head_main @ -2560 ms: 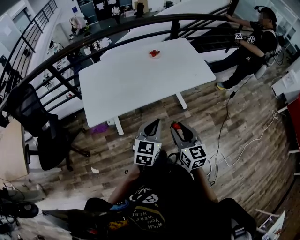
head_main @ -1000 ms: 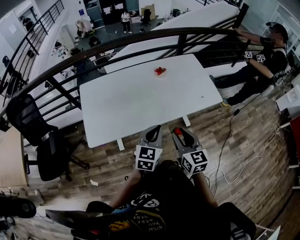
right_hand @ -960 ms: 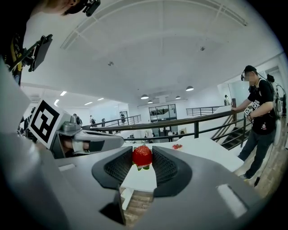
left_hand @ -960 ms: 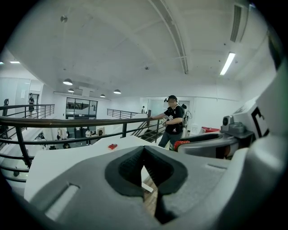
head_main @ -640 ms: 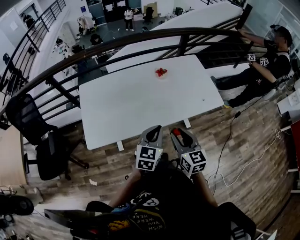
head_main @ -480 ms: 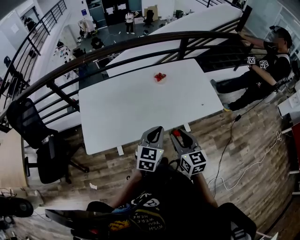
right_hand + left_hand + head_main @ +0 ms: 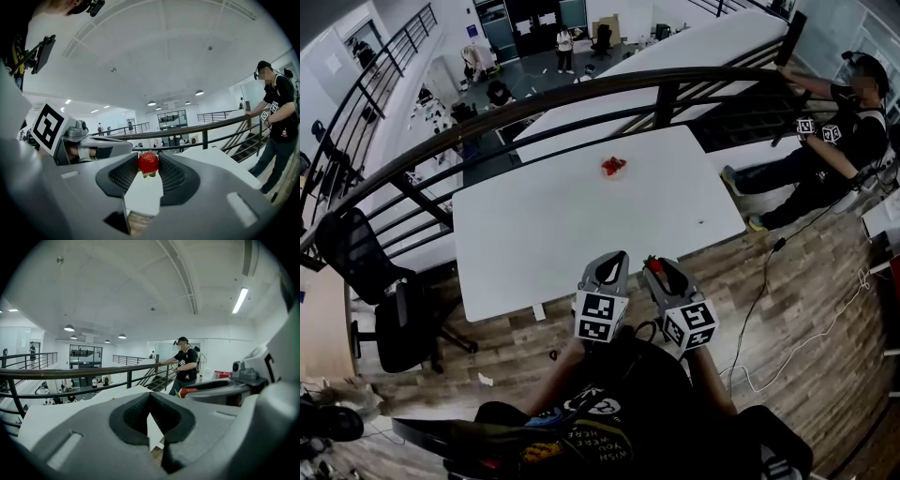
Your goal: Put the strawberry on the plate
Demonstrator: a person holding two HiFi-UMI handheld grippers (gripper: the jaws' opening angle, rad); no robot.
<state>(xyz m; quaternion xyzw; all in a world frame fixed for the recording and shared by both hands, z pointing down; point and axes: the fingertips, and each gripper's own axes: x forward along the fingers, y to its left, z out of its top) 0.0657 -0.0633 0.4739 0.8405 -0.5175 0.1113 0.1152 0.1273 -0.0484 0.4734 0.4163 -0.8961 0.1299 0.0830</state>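
Moved: the counter sits lower and nearer in the head view than a couple of seconds ago. Both grippers' tips now line up with its near edge, where bare wooden floor showed between them before.
Meaning: the carrier seems to be walking up to the counter, so this reads as the carry stage, with the placing not yet begun.
Counter: white and bare except for the plate, with a dark railing curving behind it.
Bystander: a person in black leans on the railing at the right, well apart from the work.
Right gripper: held low in front of the body, its jaws pinching the strawberry at the very tips.
Left gripper: just beside the right one, its jaws pressed together with nothing between them.
Plate: on the counter's far side, with something red already on it, so a long reach across will likely be needed.
Strawberry: red, green leaves pointing down, gripped on both sides and well apart from the plate.
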